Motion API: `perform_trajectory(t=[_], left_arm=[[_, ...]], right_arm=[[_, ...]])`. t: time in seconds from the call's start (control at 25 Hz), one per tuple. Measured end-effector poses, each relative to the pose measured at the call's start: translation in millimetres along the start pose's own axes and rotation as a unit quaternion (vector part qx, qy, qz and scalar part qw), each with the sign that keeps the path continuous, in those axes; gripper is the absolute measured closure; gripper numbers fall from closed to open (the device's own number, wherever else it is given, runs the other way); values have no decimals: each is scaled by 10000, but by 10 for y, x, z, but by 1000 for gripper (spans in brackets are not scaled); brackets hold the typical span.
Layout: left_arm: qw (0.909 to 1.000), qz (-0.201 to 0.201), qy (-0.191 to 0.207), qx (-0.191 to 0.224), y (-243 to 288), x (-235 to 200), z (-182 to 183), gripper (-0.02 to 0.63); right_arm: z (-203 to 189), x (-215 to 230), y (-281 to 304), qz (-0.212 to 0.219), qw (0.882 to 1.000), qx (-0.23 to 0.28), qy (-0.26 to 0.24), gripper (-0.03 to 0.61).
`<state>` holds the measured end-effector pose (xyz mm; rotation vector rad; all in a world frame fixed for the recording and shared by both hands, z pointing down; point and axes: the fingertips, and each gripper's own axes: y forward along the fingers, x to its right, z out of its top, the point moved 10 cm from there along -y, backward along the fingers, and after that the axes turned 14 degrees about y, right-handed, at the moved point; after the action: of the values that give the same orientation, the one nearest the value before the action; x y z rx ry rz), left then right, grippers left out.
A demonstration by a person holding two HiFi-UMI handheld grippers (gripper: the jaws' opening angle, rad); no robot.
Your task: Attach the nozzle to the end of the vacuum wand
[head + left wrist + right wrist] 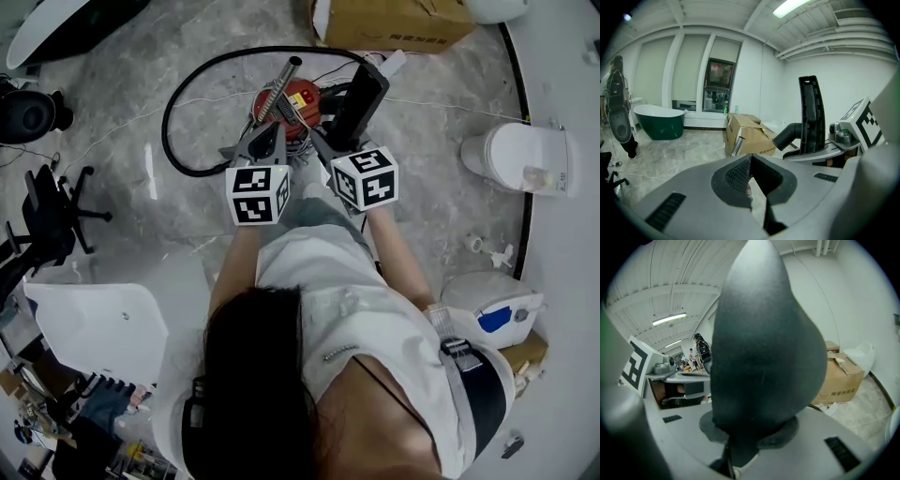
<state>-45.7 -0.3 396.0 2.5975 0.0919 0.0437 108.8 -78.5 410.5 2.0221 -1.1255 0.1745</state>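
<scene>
The right gripper (pixel 330 142) clamps the black nozzle (pixel 359 98), the left gripper (pixel 267 141) beside it is closed by the tilted metal wand (pixel 281 86), both over a red vacuum (pixel 302 96) on grey marbled floor (pixel 422 141), with a cardboard box (pixel 394 23) beyond.

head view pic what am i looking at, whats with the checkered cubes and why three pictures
No robot here: a person holds a two-jaw gripper in each hand; the patterned cubes are part of those grippers. The head view looks down from a camera on the person's head. The other two views come from cameras riding on each gripper, looking along its jaws. The right gripper is shut on the black nozzle. The left gripper has its jaws together; the metal wand pokes up past them, and whether it is gripped I can't tell. On the floor lie a red vacuum body, a black hose and a cardboard box.
</scene>
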Motion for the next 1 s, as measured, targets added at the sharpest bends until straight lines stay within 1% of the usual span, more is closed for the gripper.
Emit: perform_trajectory(t=[0.16, 0.36, 0.56, 0.8, 1.0], left_arm=[[9999, 124, -28, -83, 103, 4, 44, 612], [9996, 217, -5, -189, 159, 8, 76, 612], [9994, 328, 48, -132, 228, 26, 116, 612], [9994, 276, 211, -77, 279, 25, 141, 612], [9995, 117, 308, 24, 319, -28, 130, 612]], right_arm=[[86, 133, 44, 85, 9999, -58, 10, 472], [158, 192, 109, 214, 9997, -101, 17, 472], [181, 249, 149, 247, 9996, -118, 76, 473], [163, 271, 178, 269, 9994, -168, 109, 474], [192, 295, 190, 201, 9997, -116, 114, 472]])
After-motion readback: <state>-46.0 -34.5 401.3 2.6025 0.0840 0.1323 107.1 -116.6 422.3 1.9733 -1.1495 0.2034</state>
